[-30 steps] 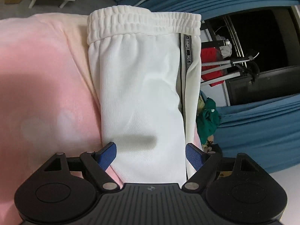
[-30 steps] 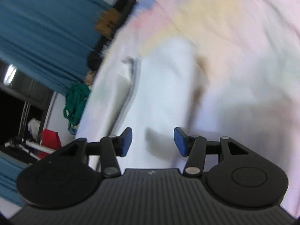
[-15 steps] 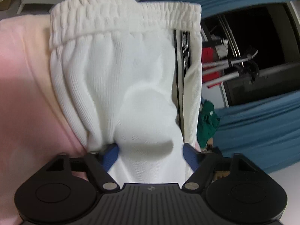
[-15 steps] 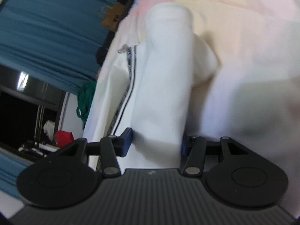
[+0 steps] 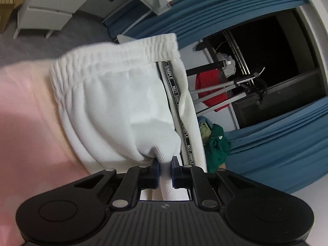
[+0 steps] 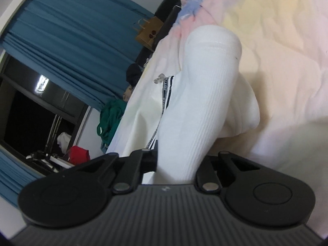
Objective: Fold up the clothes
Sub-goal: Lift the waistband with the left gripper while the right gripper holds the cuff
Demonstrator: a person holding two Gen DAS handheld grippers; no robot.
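Note:
White ribbed trousers (image 5: 123, 106) with an elastic waistband (image 5: 114, 57) and a black lettered side tape (image 5: 178, 102) lie on pink bedding (image 5: 24, 123). In the left wrist view, my left gripper (image 5: 165, 171) is closing and its blue pads pinch a bunched fold of the white cloth, which is lifted off the bed. In the right wrist view, the trouser leg (image 6: 205, 94) runs away from my right gripper (image 6: 176, 164). Its jaws are closing on the leg, and the cloth hides the right finger.
Blue curtains (image 5: 276, 143) and a dark window stand beyond the bed's edge. A green clothes heap (image 5: 217, 145) and a red cloth on a rack (image 5: 211, 90) lie beside it. A white cabinet (image 5: 47, 8) stands on the grey floor. A brown paper bag (image 6: 149, 32) sits far off.
Both grippers have gone from wide open around the trousers to pinched on the cloth. The left one has risen, bunching the fabric and lifting the waistband end.

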